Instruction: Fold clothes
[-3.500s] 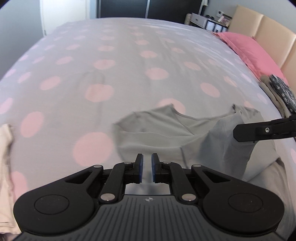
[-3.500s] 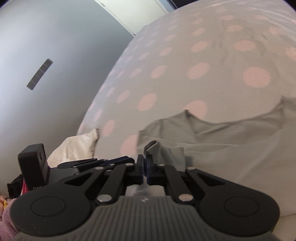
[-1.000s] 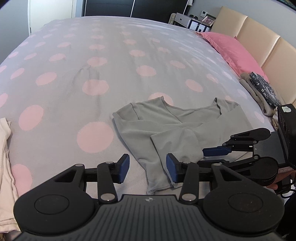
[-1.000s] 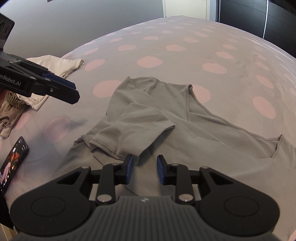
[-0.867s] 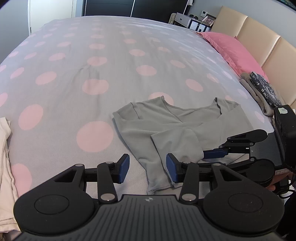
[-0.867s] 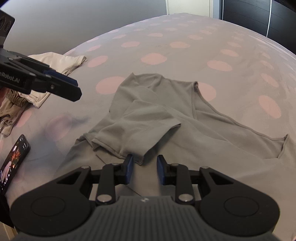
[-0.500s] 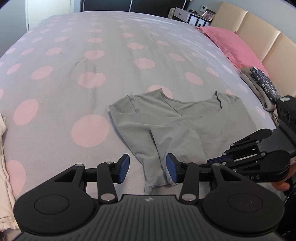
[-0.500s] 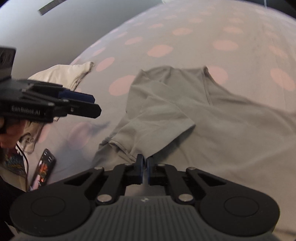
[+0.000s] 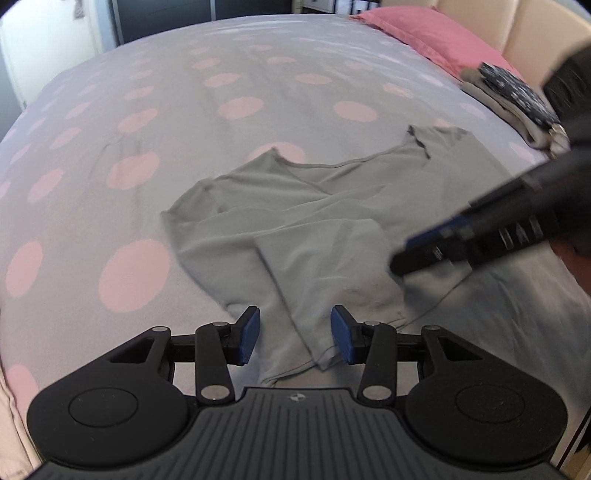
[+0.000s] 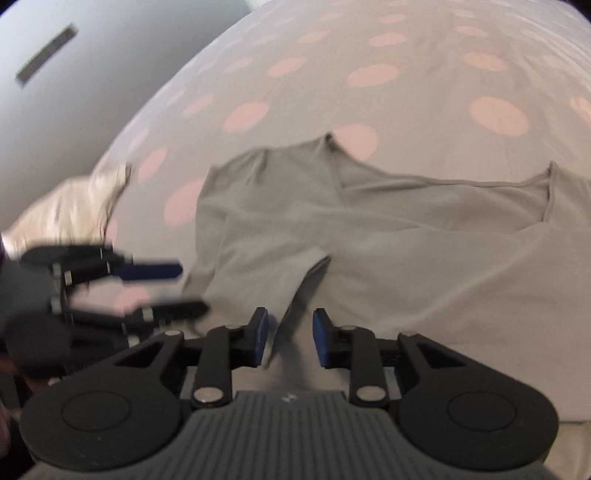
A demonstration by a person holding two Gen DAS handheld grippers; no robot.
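Observation:
A grey V-neck top (image 9: 332,206) lies flat on the pink-dotted duvet (image 9: 236,107), one sleeve folded across its body. My left gripper (image 9: 295,334) is open low over the near edge, where the end of the folded sleeve (image 9: 317,295) lies between its fingers. In the right wrist view the top (image 10: 406,236) fills the middle. My right gripper (image 10: 290,336) is open, with the folded sleeve's edge (image 10: 299,291) running down between its fingers. The left gripper (image 10: 173,291) shows blurred and open at the left. The right gripper (image 9: 436,251) comes in blurred from the right over the cloth.
A cream garment (image 10: 74,206) lies bunched at the bed's edge left of the top. A pink pillow (image 9: 424,33), a padded headboard (image 9: 535,22) and a stack of folded clothes (image 9: 509,96) sit at the far right. Bare duvet stretches beyond the collar.
My right gripper, shut half a second ago, now stands open and lower over the folded sleeve. The left gripper stays open and has come closer to the top's near edge.

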